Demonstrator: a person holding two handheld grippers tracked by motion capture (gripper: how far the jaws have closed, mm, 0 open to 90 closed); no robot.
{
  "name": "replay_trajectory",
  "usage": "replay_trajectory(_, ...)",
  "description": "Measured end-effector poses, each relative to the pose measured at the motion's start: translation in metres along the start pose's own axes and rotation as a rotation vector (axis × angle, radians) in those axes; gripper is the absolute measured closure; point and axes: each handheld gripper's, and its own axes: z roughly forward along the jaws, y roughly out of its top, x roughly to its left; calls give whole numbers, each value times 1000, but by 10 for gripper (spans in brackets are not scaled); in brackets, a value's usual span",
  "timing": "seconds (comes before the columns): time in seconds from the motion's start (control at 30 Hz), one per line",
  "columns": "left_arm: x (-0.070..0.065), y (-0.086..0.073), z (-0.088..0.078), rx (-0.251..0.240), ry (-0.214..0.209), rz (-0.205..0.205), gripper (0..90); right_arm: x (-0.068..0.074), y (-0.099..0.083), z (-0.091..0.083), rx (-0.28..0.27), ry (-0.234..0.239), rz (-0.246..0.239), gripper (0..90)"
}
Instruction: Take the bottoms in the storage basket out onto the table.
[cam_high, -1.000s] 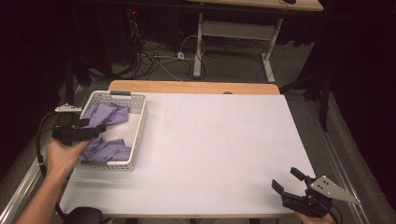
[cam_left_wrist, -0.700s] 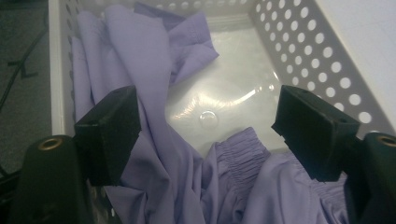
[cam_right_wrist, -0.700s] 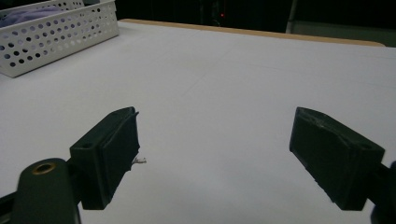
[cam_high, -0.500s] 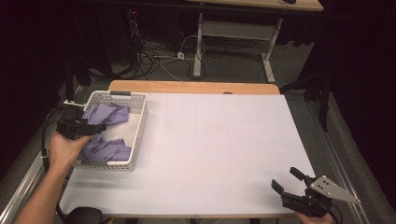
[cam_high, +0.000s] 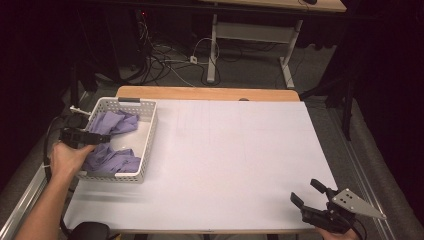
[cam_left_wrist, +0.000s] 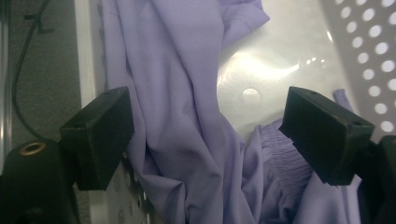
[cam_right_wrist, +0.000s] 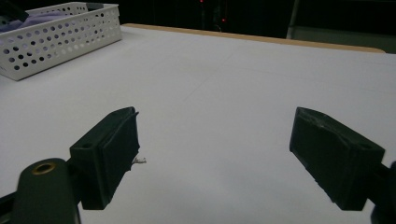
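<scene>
Left tool (cam_left_wrist: 205, 135) sank, jaws just widened, over crumpled lilac cloth (cam_left_wrist: 177, 116) in basket (cam_high: 150, 130).

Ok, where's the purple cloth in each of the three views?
High view: purple cloth lies in the white basket at the table's left edge.
Left gripper view: cloth spans the centre, between the open jaws.
Right gripper view: a sliver above the basket rim, top left.
Shared landmark: the perforated basket.

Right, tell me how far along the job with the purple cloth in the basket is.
Done: nothing obvious yet; the purple cloth lies crumpled in the white basket. In hand: the left hand-held gripper hangs over the cloth, its jaws having just been opening, cloth between them but not pinched. Left: grasping the cloth and probably moving it onto the table, where the right hand-held gripper waits open.
</scene>
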Motion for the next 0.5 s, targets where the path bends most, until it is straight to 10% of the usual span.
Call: replay_trajectory(0.5, -9, 2, 6, 40, 68, 61, 163, 0, 0, 0, -2, 10, 3, 165)
